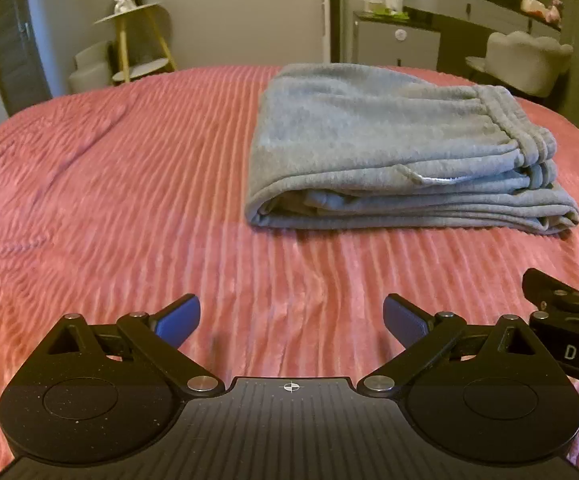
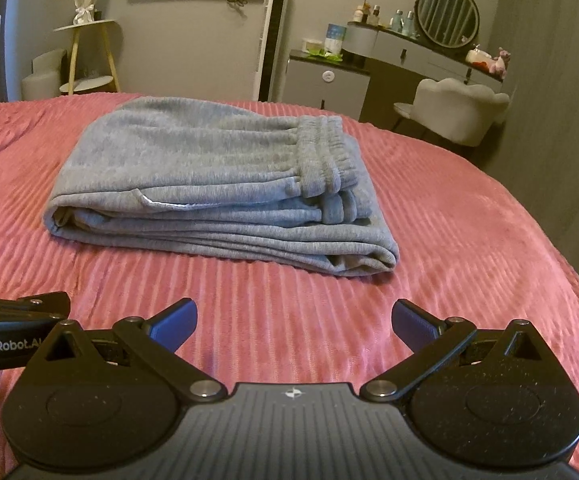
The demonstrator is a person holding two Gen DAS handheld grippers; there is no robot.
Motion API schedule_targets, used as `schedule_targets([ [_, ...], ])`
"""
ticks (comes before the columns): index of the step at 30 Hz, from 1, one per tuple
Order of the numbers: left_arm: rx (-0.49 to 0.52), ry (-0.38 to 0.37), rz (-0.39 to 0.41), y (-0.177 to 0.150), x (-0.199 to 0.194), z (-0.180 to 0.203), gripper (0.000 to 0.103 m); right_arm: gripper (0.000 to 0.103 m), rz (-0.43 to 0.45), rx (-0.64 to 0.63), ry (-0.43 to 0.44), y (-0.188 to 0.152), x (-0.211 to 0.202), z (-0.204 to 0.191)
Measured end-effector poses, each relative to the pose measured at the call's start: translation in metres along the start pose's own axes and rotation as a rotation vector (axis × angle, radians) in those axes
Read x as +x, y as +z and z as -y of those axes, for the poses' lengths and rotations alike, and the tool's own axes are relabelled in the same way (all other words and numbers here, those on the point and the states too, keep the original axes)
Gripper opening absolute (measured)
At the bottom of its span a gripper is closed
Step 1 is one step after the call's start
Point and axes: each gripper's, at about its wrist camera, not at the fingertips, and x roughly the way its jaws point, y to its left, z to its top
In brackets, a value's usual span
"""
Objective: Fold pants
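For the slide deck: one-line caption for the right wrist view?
Open right tool hovers over pink bedspread, facing folded grey pants.

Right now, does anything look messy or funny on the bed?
Only a small thing: a pale pocket edge peeks out on the folded gray pants. The stack looks neat on the pink bedspread. Both grippers are open and empty.

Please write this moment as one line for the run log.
pants: folded on bed | left hand-held gripper: open, empty | right hand-held gripper: open, empty
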Motion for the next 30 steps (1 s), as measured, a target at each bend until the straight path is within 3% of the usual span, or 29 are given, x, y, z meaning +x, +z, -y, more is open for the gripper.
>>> schedule_targets([
  [30,-0.002,0.004,-0.034,-0.0011,0.008,0.0005,0.101,0.103,-0.028,0.024,-0.001,-0.0036,0.0058,0.0056],
])
